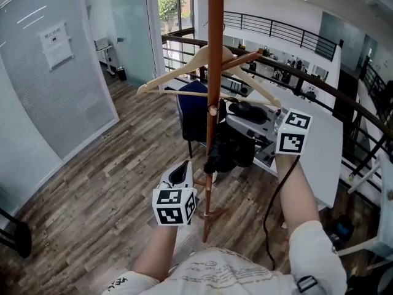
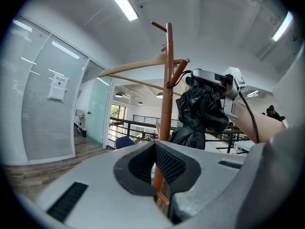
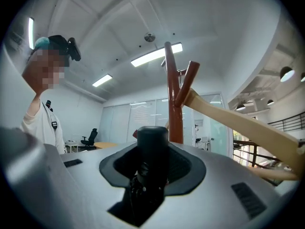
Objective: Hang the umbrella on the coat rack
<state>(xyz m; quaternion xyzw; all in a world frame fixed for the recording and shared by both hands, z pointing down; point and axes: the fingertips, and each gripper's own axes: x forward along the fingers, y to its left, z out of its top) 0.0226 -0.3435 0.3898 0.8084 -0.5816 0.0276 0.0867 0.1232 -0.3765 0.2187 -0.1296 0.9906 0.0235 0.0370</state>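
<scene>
Left tongs: the left tongs were closed on the brown pole of the coat rack, low down, with the pole running between the jaws.
Right tongs: the right tongs gripped the umbrella's black handle, which stood upright between the jaws.
Umbrella: the umbrella was black and folded. It hung bunched under the right tongs, just beside the pole and about halfway up it.
In the way: a wooden hanger hung from an upper peg. Its arms spread to both sides of the pole, one of them reaching out above the right tongs.
Behind the pole: a blue chair stood close behind the pole, with a white table next to it.
Further round: a dark railing ran past the table. A frosted glass wall rose on the left over a wood-plank floor.
Cable: a black cable hung along the right forearm.
Person: in the right gripper view, a person in a white shirt stood at the left edge.
</scene>
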